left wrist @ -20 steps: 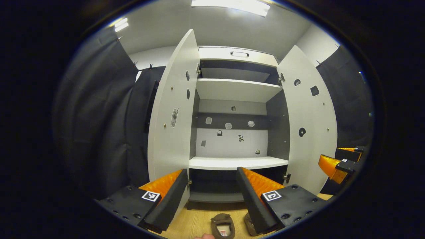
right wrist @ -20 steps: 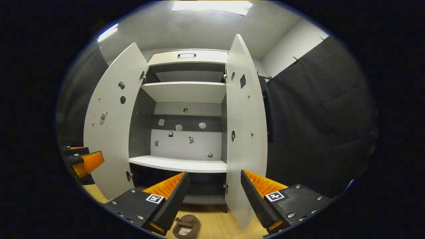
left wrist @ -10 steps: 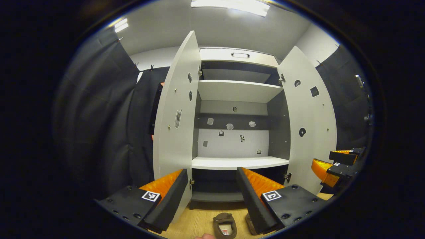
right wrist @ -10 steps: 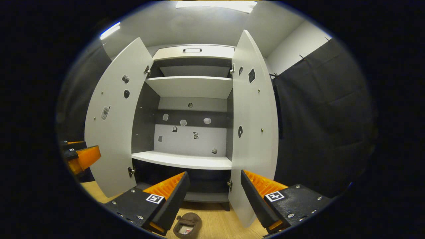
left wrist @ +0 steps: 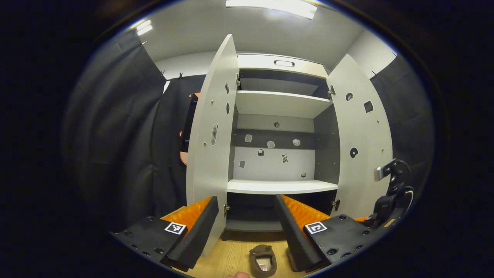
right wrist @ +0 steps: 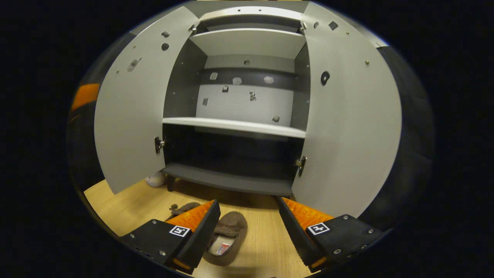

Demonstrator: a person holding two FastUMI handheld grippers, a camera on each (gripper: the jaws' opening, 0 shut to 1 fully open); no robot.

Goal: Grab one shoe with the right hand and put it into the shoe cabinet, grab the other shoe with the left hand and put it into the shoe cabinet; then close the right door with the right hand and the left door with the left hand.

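Observation:
Two brown shoes lie on the wooden floor in front of the open shoe cabinet point(right wrist: 231, 124). One shoe point(right wrist: 227, 239) lies low between the fingers of my right gripper point(right wrist: 247, 204), which is open above it and not touching it; its near side is hidden behind one finger. The other shoe point(right wrist: 183, 209) lies to its left. In the left gripper view, one shoe point(left wrist: 263, 260) shows on the floor below my open left gripper point(left wrist: 246, 200), and the second shoe point(left wrist: 290, 259) peeks out from behind a finger. Both doors stand open, and the shelf point(left wrist: 278, 186) is bare.
The left door point(right wrist: 127, 116) and right door point(right wrist: 347, 127) swing out on either side of the shoes. A small white object point(right wrist: 156, 179) lies on the floor under the left door. The other gripper's camera mount point(left wrist: 393, 173) shows in front of the right door point(left wrist: 362, 154).
My right gripper has tipped down and moved forward and lower, bringing the floor and both shoes into its view. My left gripper has shifted only slightly.

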